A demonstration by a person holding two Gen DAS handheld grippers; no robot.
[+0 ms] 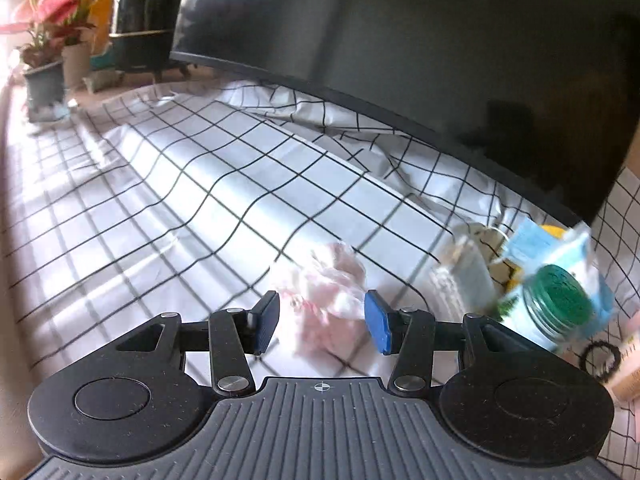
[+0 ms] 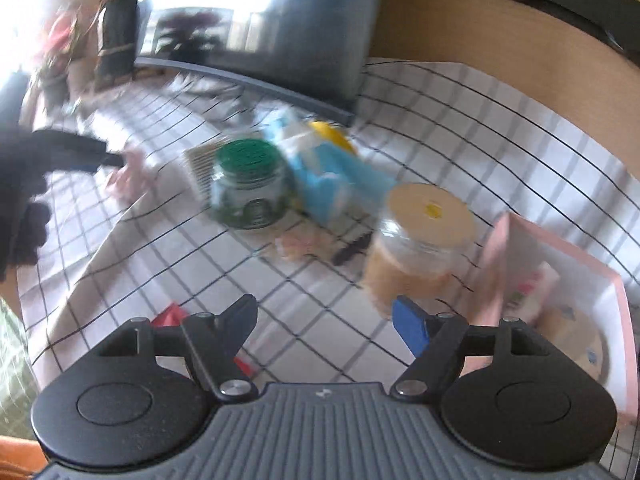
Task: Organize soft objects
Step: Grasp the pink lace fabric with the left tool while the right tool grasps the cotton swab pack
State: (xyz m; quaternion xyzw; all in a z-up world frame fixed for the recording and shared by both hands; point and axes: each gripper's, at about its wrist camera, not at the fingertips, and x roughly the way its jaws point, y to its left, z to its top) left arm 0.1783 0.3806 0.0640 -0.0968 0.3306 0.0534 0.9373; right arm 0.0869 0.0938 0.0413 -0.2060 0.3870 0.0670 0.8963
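I see a crumpled pink-white soft cloth [image 1: 328, 300] low centre, lying between my left gripper [image 1: 322, 322]'s half-parted pads, untouched. My right gripper [image 2: 324, 326] gapes wide, empty. Green-lidded jar [image 2: 250, 184], blue carton [image 2: 328, 176] and tan-lidded jar [image 2: 420, 240] crowd mid-frame; pink box [image 2: 560, 276] sits right.

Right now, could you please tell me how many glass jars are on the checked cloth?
2: a green-lidded jar beside the blue carton, and a tan-lidded jar next to the pink box. Others may be hidden behind the clutter.
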